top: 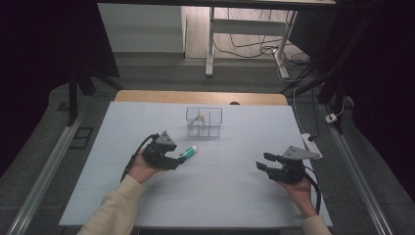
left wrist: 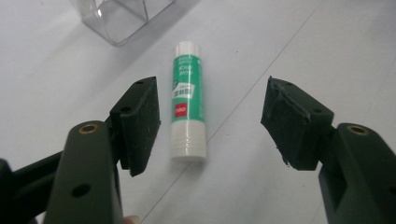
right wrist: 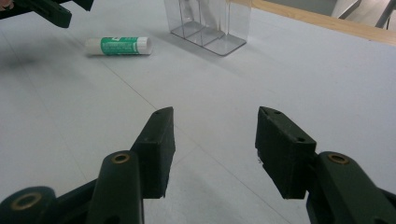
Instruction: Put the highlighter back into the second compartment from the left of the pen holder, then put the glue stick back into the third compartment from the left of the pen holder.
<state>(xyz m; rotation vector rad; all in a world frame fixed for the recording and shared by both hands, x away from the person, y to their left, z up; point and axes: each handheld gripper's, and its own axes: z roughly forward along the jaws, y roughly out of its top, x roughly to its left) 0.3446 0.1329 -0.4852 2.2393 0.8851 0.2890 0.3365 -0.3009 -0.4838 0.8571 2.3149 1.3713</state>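
A green and white glue stick lies flat on the white table. My left gripper hovers just short of it with its jaws open. In the left gripper view the glue stick lies between the two pads but closer to the left pad, which does not press on it. My right gripper is open over bare table at the right, with nothing between its fingers. The right gripper view has the glue stick lying far off at upper left.
A clear plastic box with compartments stands behind the glue stick, near the table's middle back. A wooden edge runs along the far side. Desk legs and cables lie on the floor beyond.
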